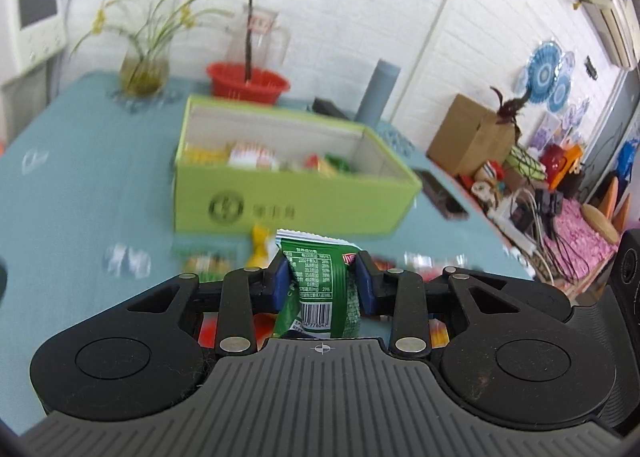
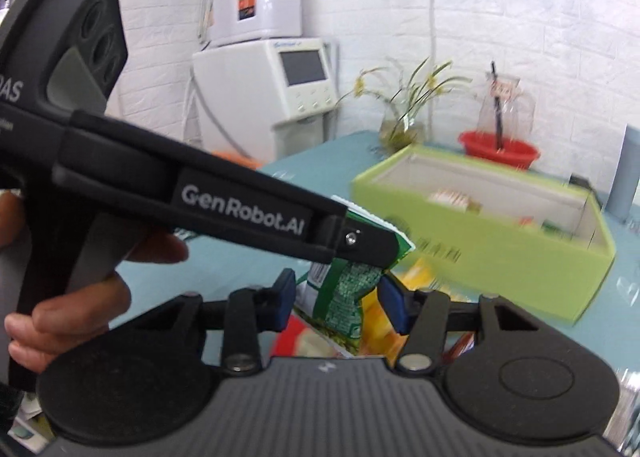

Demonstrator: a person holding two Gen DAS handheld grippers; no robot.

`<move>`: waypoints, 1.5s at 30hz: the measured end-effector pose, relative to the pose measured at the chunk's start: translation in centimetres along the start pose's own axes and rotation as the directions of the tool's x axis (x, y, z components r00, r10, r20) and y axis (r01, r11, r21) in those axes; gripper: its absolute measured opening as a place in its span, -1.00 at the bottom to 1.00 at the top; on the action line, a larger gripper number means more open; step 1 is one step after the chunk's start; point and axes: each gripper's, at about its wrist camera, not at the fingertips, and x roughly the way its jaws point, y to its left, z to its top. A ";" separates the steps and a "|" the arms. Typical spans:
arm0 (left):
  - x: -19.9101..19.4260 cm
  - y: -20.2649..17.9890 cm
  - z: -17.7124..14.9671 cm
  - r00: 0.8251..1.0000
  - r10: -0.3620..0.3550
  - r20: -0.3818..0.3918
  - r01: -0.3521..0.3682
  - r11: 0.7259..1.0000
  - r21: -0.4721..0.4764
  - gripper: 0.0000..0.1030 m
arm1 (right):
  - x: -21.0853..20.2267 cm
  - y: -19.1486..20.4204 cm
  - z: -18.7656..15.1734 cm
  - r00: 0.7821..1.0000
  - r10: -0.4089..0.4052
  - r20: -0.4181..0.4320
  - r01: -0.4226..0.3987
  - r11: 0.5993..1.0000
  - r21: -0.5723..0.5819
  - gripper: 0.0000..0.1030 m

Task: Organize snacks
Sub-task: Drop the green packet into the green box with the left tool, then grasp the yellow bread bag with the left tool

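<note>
1 green packet [image 1: 316, 281] | left gripper [image 1: 322, 277] clenched on it | right gripper [image 2: 336, 299] closed, pads apart from it | 1 green box [image 1: 288, 201] beyond

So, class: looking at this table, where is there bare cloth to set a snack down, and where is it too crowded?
Bare tablecloth lies left of the green box, stretching back toward the plant jar. The strip in front of the box is crowded with loose snacks, and the box itself already holds several packets.
</note>
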 end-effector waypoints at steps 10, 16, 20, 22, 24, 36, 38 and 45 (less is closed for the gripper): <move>13.3 2.0 11.6 1.000 0.004 -0.013 -0.004 1.000 0.029 -0.76 | 10.2 -10.8 8.6 0.989 -0.117 -0.086 0.117 0.993 -0.005 0.16; 15.0 4.6 11.4 1.000 -0.015 -0.002 0.015 0.998 -0.061 0.08 | 10.6 -13.7 8.1 0.984 -0.164 -0.074 0.167 0.986 0.028 0.76; 11.8 4.8 10.0 0.999 0.003 0.044 0.000 0.997 -0.072 0.20 | 6.4 -13.3 7.2 0.989 -0.149 -0.008 0.149 0.987 0.057 0.95; 10.3 4.4 8.8 0.999 0.004 0.046 -0.001 0.998 -0.065 0.26 | 4.2 -12.1 6.5 0.989 -0.147 0.014 0.146 0.988 0.051 0.96; 8.7 3.8 7.2 0.999 0.003 0.037 -0.002 0.999 -0.049 0.33 | 2.5 -10.8 5.6 0.991 -0.130 0.012 0.129 0.991 0.046 0.96; 7.9 2.4 -1.1 0.986 0.069 -0.150 -0.062 0.997 0.055 0.24 | 1.6 -3.9 -2.3 0.988 0.056 -0.142 -0.029 0.982 0.186 0.96; 8.7 2.7 -1.0 0.982 0.080 -0.172 -0.071 0.996 0.054 0.15 | 2.8 -4.1 -2.5 0.982 0.066 -0.176 -0.029 0.978 0.208 0.96; 11.1 4.0 -0.4 0.971 -0.005 -0.238 0.013 0.999 0.030 -0.57 | 6.0 -5.7 -1.1 0.973 0.110 -0.204 -0.051 0.960 0.277 0.97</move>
